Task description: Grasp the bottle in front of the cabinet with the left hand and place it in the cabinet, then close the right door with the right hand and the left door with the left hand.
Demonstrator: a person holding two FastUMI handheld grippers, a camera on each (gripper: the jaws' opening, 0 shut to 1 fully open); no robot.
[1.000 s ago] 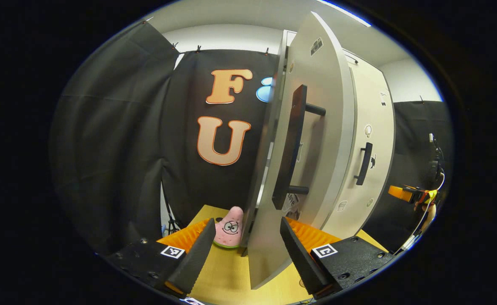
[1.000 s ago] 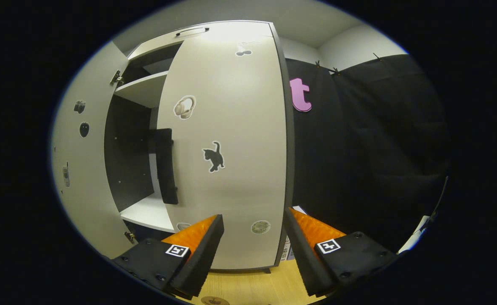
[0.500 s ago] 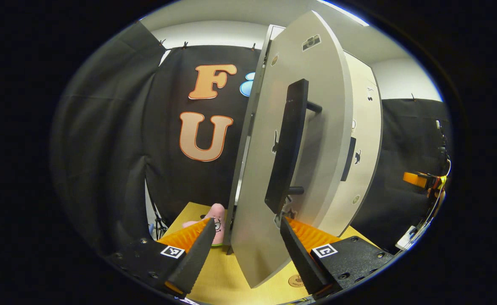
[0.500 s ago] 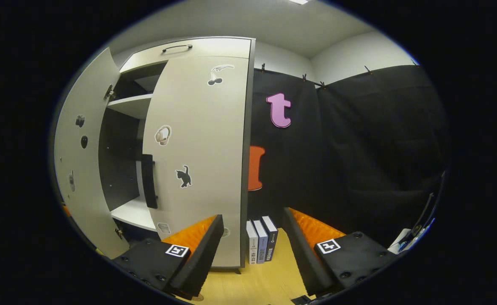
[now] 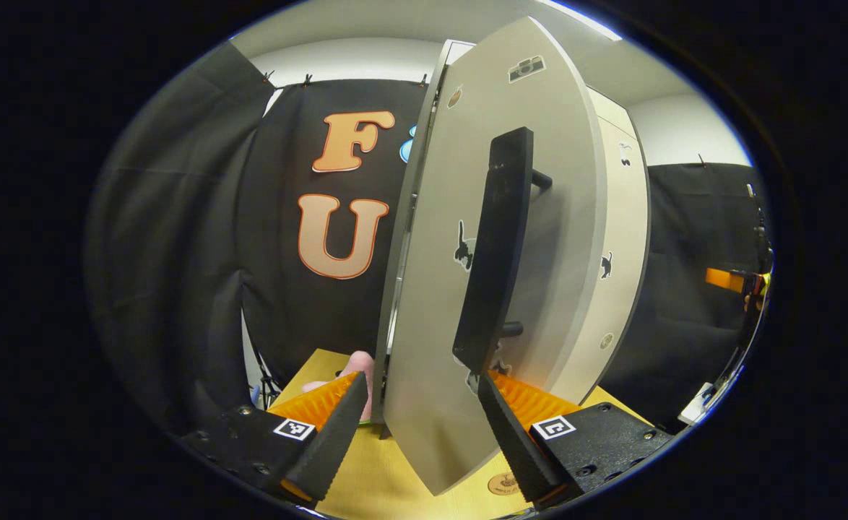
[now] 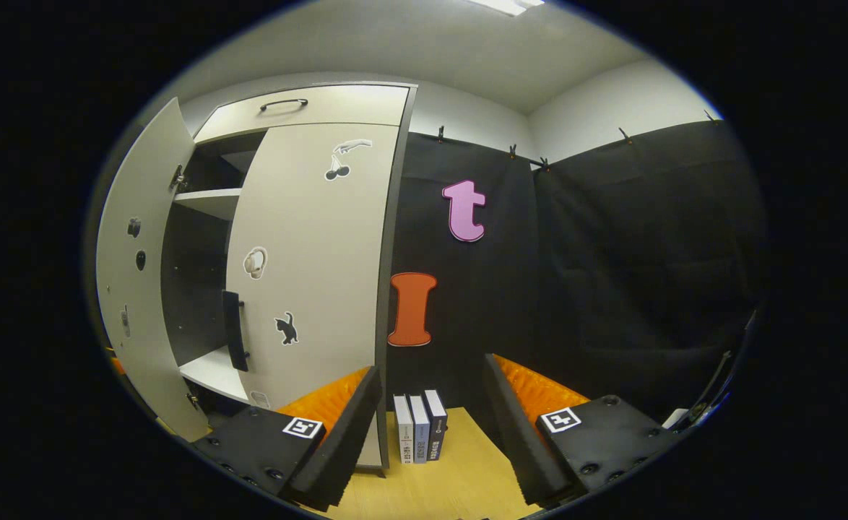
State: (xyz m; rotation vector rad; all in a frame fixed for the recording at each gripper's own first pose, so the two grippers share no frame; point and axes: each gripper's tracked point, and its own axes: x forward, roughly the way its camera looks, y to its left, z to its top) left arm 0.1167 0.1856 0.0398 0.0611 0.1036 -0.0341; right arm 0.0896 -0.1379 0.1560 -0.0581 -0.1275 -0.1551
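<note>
Left door [image 5: 438,289] has swung further toward the cabinet [image 6: 308,108] over the last second, its edge between the wide, empty left tongs [image 5: 418,426]. Right door [image 6: 316,267] sits closed; right tongs [image 6: 431,426], wide and empty, have backed away. Bottle is presumably inside, unseen.

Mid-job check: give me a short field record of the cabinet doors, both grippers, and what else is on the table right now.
left door: ajar, its free edge standing between the left gripper's fingers, black handle facing the camera
right door: shut or nearly shut
left gripper: open, around the door's lower edge
right gripper: open, holding nothing, back from the cabinet
bottle: cannot tell
table items: three books standing beside the cabinet; pink plush toy behind the left door
</note>
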